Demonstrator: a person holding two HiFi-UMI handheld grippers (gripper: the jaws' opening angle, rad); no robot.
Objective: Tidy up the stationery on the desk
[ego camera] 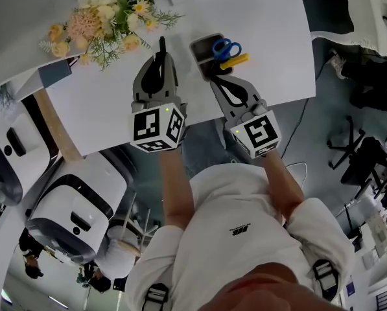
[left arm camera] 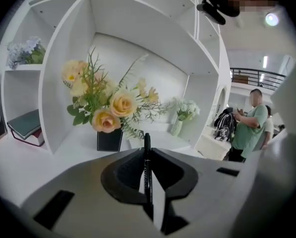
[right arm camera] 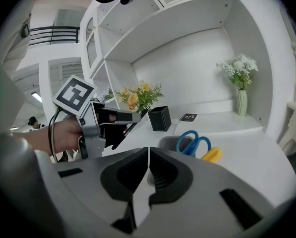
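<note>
Left gripper (left arm camera: 148,151) around slim black pen (left arm camera: 147,175)

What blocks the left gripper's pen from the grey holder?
Likely nothing, so yes: bare desk lies between left gripper, gripping a pen, and grey holder; right gripper sits only at its near edge.

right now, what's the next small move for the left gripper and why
Probably swing the left gripper right over the grey holder and lower the black pen in. Its jaws are shut on the pen, and the holder, already holding blue scissors, stands just to its right.
</note>
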